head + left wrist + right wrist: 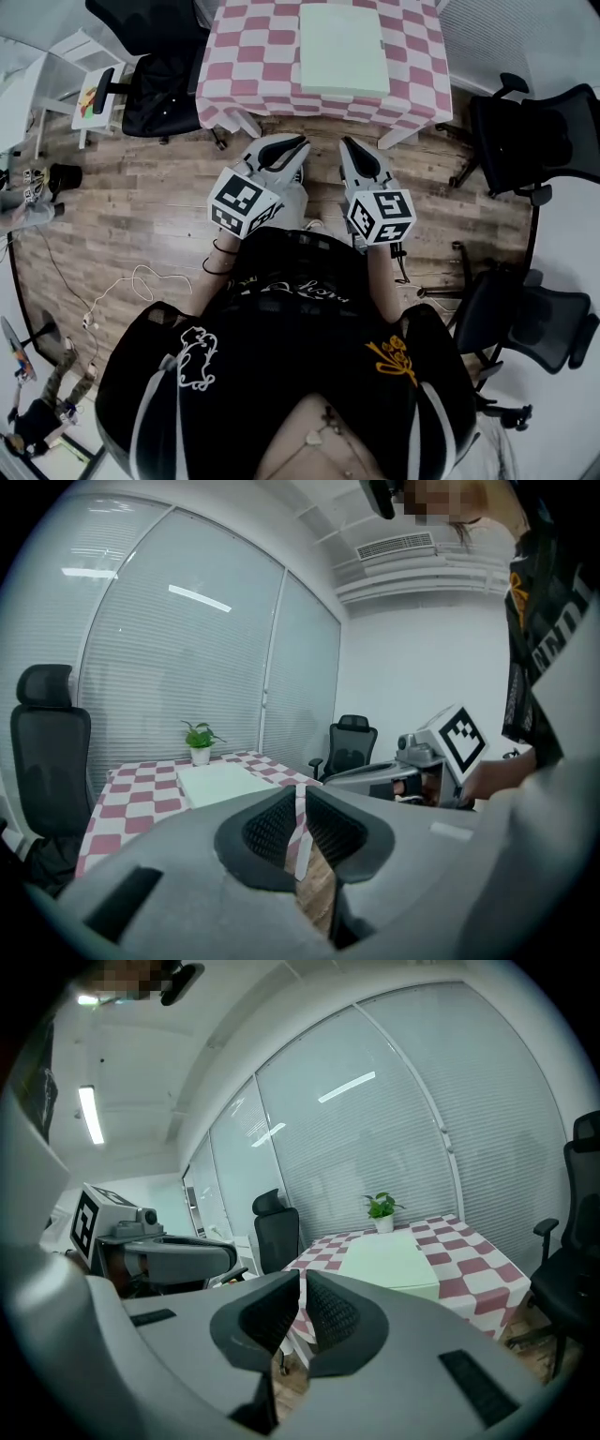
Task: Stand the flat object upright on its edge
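Now the left gripper [298, 142] and right gripper [349, 142] hang clenched, empty, near the table [253, 56]; open both before reaching the board [343, 49].

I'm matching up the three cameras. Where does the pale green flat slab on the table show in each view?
Head view: flat slab at the top, just right of centre.
Left gripper view: flat slab left of centre, at mid-height.
Right gripper view: flat slab right of centre, below the potted plant.
Shared landmark: the checked tablecloth beneath it.
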